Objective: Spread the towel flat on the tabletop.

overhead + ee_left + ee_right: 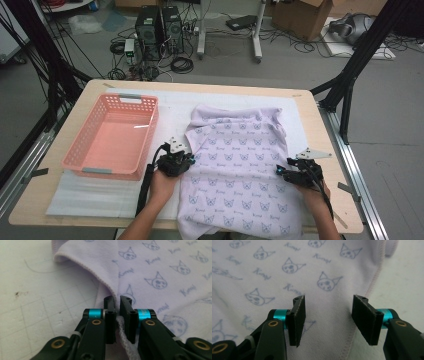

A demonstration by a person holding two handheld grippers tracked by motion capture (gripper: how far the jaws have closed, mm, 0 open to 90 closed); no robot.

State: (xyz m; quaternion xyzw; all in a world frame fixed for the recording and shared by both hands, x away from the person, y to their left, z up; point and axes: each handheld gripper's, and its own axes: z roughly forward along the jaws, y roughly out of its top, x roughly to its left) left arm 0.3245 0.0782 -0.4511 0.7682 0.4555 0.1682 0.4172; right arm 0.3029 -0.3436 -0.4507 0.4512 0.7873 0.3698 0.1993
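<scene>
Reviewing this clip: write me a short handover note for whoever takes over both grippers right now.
Left gripper: jaws shut on the left edge of the lilac shirt, fabric pinched between them.
Right gripper: jaws open, astride the shirt's right hem, not yet gripping.
Shirt lies spread on the white mat, bottom edge hanging over the near table edge. Pink basket sits to its left with nothing in it.
Done: left edge gripped.
Left: close the right jaws on the hem; then probably fold the shirt and put it in the basket.

Soft matt knit cloth garment, glossy pink plastic basket, smooth wooden table.
</scene>
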